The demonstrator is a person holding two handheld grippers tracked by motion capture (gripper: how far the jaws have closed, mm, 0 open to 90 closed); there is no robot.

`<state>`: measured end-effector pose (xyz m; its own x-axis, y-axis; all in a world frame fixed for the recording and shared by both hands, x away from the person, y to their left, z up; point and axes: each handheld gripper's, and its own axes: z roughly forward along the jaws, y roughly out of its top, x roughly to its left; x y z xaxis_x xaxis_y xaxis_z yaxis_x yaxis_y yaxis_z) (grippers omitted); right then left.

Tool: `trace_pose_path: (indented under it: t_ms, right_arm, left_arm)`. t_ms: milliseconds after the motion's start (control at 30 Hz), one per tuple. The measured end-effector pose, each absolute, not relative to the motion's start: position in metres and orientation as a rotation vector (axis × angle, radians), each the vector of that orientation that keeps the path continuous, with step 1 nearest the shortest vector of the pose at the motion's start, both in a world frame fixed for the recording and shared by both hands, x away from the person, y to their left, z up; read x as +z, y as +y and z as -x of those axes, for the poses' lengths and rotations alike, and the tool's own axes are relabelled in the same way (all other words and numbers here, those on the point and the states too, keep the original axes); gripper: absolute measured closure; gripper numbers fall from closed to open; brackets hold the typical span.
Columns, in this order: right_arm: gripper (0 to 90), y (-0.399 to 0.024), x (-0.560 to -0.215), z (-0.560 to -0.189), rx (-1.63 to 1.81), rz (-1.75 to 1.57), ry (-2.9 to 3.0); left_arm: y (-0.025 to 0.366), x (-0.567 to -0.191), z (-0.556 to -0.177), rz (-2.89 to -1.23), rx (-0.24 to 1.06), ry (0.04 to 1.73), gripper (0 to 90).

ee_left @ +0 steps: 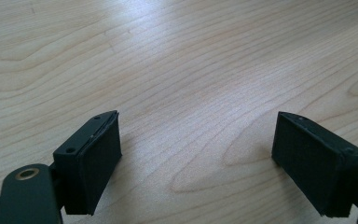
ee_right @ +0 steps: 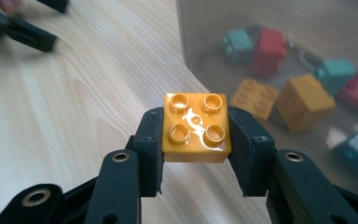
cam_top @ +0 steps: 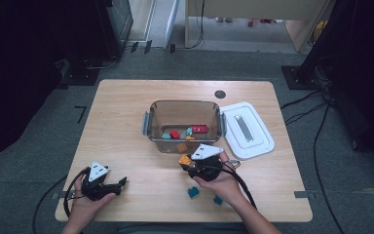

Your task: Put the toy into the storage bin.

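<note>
Orange brick (ee_right: pixel 196 128) clamped in right claw (ee_right: pixel 196 140), beside bin (cam_top: pixel 185 108)

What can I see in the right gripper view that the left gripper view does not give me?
Right gripper view alone: the right gripper clamps an orange four-stud brick; behind it stands a clear bin holding red, teal and orange bricks.
Left gripper view alone: the left gripper, its jaws wide apart with nothing between them.
Both: the light wooden table.

One clear bin (cam_top: pixel 152 126), one white lid (cam_top: pixel 260 141), two teal bricks (cam_top: pixel 193 192) on the table (cam_top: pixel 126 112).
</note>
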<state>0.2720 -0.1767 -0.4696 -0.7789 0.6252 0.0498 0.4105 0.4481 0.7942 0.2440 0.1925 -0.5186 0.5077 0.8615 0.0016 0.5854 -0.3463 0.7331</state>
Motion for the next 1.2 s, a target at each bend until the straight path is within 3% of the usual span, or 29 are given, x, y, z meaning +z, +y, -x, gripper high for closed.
trace_pose_path:
  t_ms: [733,1200]
  right_arm:
    - [59.8,-0.205,-0.359,-0.297,1.386,-0.844,2.291]
    - [59.8,-0.210,-0.358,-0.352,1.382,-0.990,2.241]
  left_arm:
    - [0.192,-0.519,-0.244,-2.064,0.519,1.178,15.5]
    - [0.192,-0.519,-0.245,-2.064,0.520,1.180,15.5]
